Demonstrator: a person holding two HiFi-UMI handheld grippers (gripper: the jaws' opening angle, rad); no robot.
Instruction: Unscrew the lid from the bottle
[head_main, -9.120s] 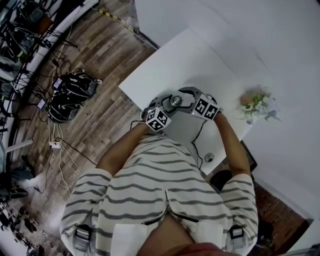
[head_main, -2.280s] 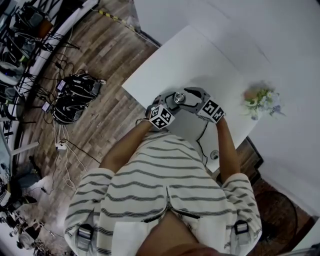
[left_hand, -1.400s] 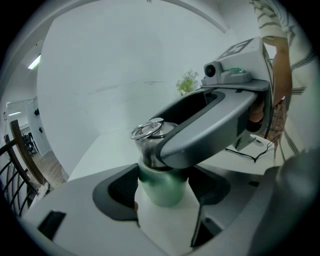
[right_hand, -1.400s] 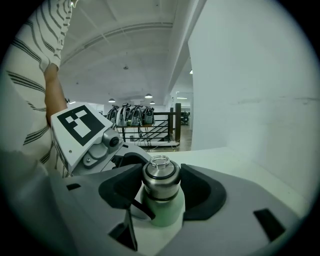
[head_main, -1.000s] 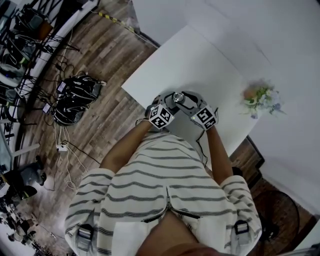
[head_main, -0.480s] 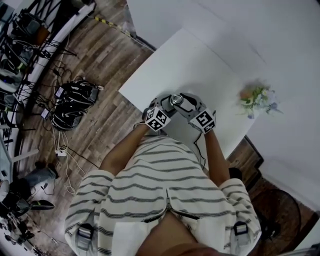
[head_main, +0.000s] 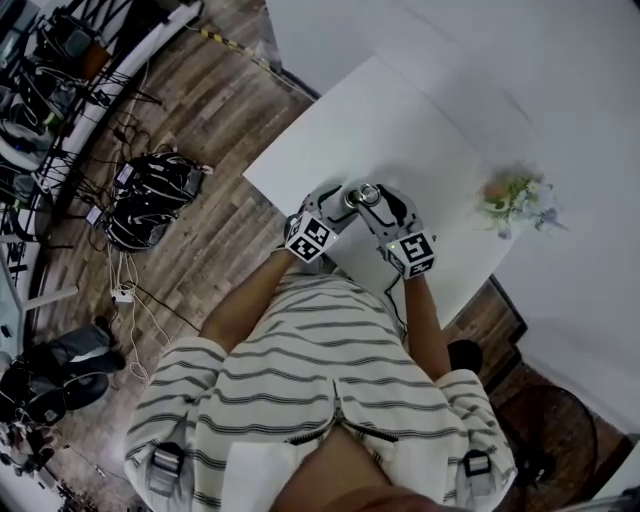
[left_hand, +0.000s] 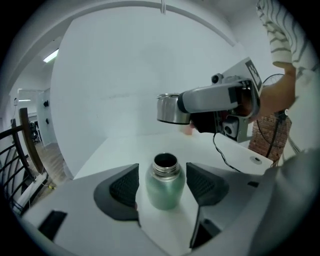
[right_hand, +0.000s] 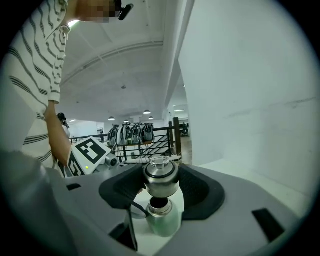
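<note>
**Lid lifted clear of the bottle mouth.**

My right gripper (right_hand: 161, 186) pinches the steel lid (right_hand: 160, 180), and in the head view its marker cube sits lower than a second ago. The lid now hangs just above the open neck, so I judge the unscrewing done. The green bottle (left_hand: 165, 192) stands on the white table (left_hand: 120, 150), lower centre of the left gripper view. My left gripper (left_hand: 162, 176) flanks it with spread jaws that have just been narrowing, a gap showing at the left pad.
</note>
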